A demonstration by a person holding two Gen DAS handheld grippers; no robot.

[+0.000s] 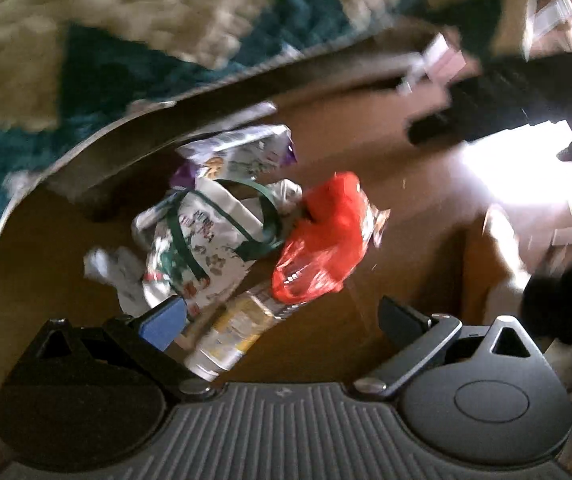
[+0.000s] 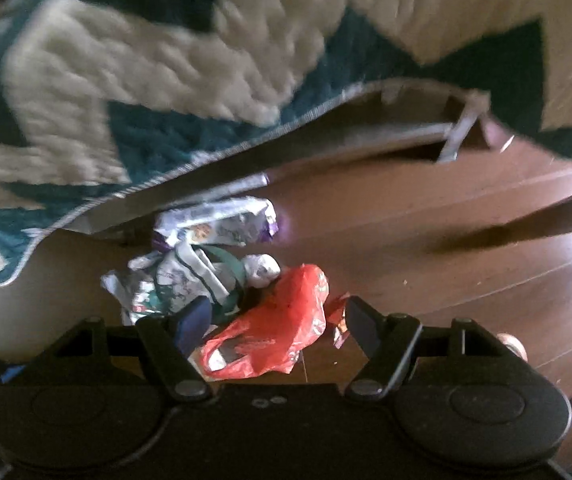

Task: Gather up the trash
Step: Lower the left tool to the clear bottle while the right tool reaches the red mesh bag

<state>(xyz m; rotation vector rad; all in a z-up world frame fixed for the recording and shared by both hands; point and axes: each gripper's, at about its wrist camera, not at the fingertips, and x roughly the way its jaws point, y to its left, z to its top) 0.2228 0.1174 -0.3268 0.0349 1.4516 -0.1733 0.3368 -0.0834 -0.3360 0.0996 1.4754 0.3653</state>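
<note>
- Below me I see a brown wood-plank floor (image 2: 425, 240), its boards running at a slant.
- A thick rug (image 2: 158, 80) with cream and teal zigzags covers the far side; its edge is lifted, showing pale backing.
- Hard sunlight (image 1: 521, 164) burns a white patch on the floor at right.
- Both views are motion-blurred.

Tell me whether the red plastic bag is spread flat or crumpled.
Crumpled. The red plastic bag lies bunched and creased on the wooden floor, beside the white tote with green handles.
</note>
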